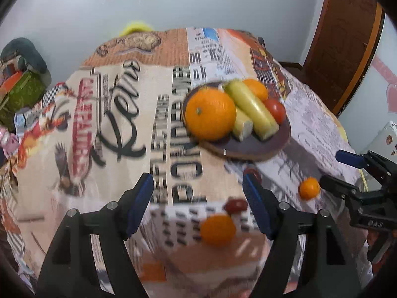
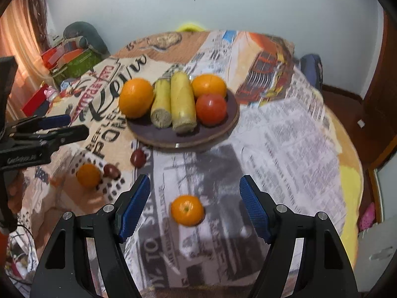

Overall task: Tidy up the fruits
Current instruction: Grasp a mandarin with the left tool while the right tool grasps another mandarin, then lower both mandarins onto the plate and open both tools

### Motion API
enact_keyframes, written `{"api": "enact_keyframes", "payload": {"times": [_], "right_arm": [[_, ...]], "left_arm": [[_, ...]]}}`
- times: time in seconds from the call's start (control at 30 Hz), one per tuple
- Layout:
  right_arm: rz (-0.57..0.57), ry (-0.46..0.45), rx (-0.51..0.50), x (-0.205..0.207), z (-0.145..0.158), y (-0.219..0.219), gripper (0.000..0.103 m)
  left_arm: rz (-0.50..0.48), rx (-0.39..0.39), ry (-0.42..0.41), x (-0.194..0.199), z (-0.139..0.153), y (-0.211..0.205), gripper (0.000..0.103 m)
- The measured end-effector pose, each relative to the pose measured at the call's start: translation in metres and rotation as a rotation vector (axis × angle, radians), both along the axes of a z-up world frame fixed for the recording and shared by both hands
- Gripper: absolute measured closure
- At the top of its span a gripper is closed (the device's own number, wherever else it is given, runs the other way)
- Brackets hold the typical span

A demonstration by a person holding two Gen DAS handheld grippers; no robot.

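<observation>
Mandarin (image 2: pixel 187 210), small, round, orange, soft-skinned, sits near the dark round plate (image 2: pixel 230 124) between the empty, wide-open right gripper (image 2: pixel 194 206) fingers; likely light, grip its middle gently.

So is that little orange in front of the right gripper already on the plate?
No, the small orange lies on the tablecloth, apart from the plate, between the open right gripper fingers.
</observation>
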State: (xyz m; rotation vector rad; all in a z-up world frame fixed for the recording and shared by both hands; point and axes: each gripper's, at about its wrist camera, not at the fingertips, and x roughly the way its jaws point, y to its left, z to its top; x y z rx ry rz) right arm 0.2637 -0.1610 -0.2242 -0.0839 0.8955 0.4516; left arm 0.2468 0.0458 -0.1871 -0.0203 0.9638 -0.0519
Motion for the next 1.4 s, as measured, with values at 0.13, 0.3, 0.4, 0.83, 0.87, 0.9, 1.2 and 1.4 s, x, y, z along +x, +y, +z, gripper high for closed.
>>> {"api": "enact_keyframes", "payload": {"times": [0.13,0.3,0.4,0.83,0.87,0.9,1.2,1.4], "right_arm": [[-0.009,0.045,-0.017,-0.004,-0.016,0.002,0.031],[-0.018,0.092,-0.011,-0.004,-0.032,0.003,0.032],[-0.021,0.112,-0.001,-0.003,-0.037,0.002,0.04],[0.018,0.099,0.014,-0.009,-0.033,0.004,0.071],[0.019,0.095,0.015,-0.009,-0.032,0.005,0.071],[0.019,0.087,0.018,-0.009,-0.03,0.006,0.071],[0.018,-0.015,0.024,-0.004,0.002,0.007,0.071],[0.0,-0.059,0.047,0.009,0.017,0.005,0.071]], "left_arm": [[-0.013,-0.008,0.047,-0.014,-0.018,-0.005,0.029],[-0.014,-0.014,0.077,-0.022,-0.035,-0.009,0.029],[-0.007,-0.033,0.091,-0.024,-0.043,-0.009,0.029],[-0.028,-0.067,0.076,-0.032,-0.041,-0.016,0.066],[-0.027,-0.064,0.075,-0.031,-0.04,-0.016,0.066],[-0.027,-0.063,0.072,-0.031,-0.039,-0.016,0.066],[-0.032,-0.083,-0.011,-0.018,-0.006,-0.02,0.066],[-0.045,-0.099,-0.047,-0.002,0.007,-0.028,0.066]]}}
